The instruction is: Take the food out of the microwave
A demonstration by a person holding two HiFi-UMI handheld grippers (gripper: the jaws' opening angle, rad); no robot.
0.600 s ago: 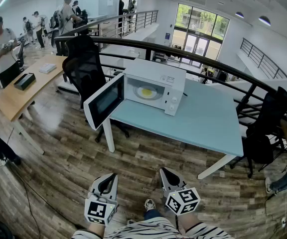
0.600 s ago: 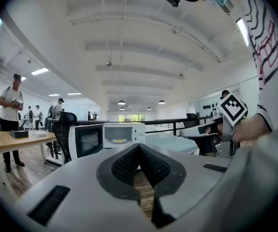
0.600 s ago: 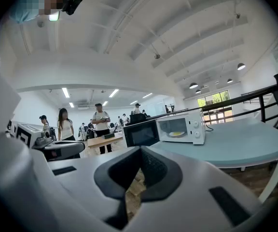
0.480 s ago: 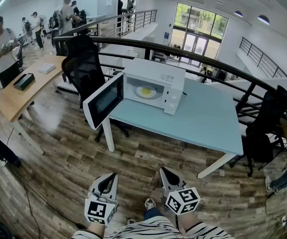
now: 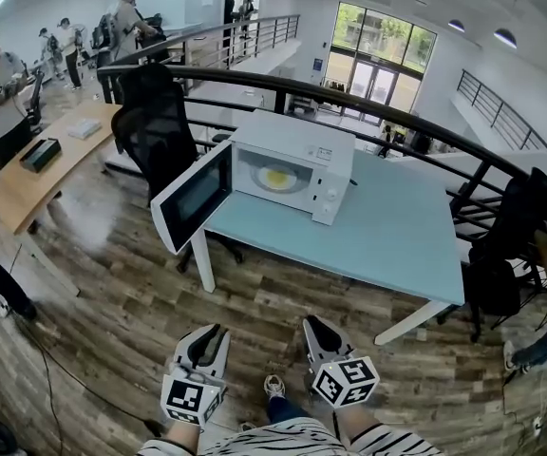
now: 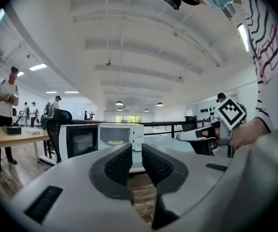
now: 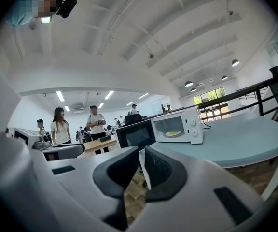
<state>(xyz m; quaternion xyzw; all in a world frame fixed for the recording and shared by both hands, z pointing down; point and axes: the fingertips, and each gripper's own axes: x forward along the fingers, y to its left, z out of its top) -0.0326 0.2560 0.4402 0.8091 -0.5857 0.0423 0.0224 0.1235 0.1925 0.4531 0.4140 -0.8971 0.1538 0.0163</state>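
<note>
A white microwave [image 5: 292, 164] stands on the left end of a light blue table [image 5: 397, 231], its door [image 5: 190, 198] swung wide open to the left. Inside it lies yellow food on a plate [image 5: 277, 176], also seen as food [image 6: 115, 142] in the left gripper view and as food [image 7: 173, 134] in the right gripper view. My left gripper [image 5: 205, 343] and right gripper [image 5: 320, 334] are held low near my body, well short of the table, both shut with nothing between the jaws.
A black office chair [image 5: 155, 122] stands behind the microwave door. A curved black railing [image 5: 416, 122] runs behind the table. A wooden desk [image 5: 36, 169] is at the left, with several people beyond it. Another black chair [image 5: 511, 236] sits at the right. The floor is wood.
The view has shifted slightly toward the table; the microwave and its door sit a little lower-left. Both grippers keep their pose and stay shut.
</note>
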